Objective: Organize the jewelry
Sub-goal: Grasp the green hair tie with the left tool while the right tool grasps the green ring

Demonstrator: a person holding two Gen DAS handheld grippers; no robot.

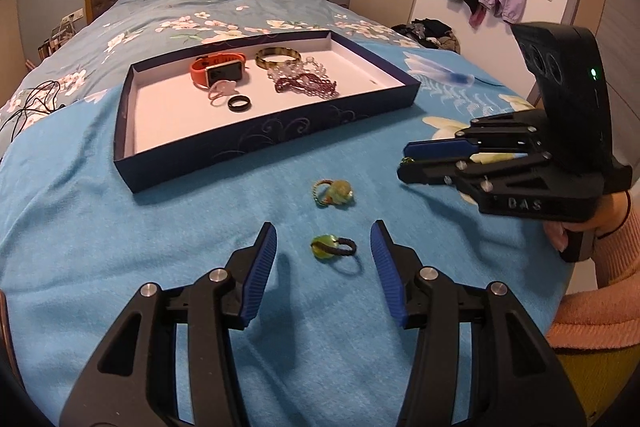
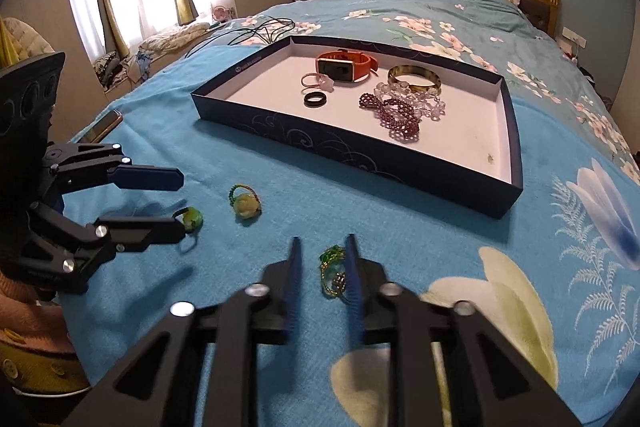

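Already in the box: You are looking at a box (image 2: pixel 400 163) on the bed with an orange watch (image 2: pixel 344 65), a gold bangle (image 2: pixel 414 79), a black ring (image 2: pixel 315 100), a pink ring (image 2: pixel 316 81), dark red beads (image 2: pixel 394 115) and clear beads (image 2: pixel 416 99) lying inside.
Still out on the bed: Three rings are waiting on the blue blanket (image 1: pixel 160 227), all near the box and outside it.
Left claw: Your left claw (image 1: pixel 324 251) is standing apart, with the black-band ring (image 1: pixel 334 247) lying between its blue pads, not touched.
Right claw: Your right claw (image 2: pixel 322 269) is nearly together around the green and gold ring (image 2: pixel 332 271); I think the pads are pressing it, but the view is blurry.
Third ring: The pale flower ring (image 1: pixel 332 193) is lying alone, between the box and your left claw.
How far along: Most pieces are sitting in the box; three rings are left.
Writing: The side of your right claw is showing raised letters that look like "BAS". The box has a small mark on its rim, too tiny to read.
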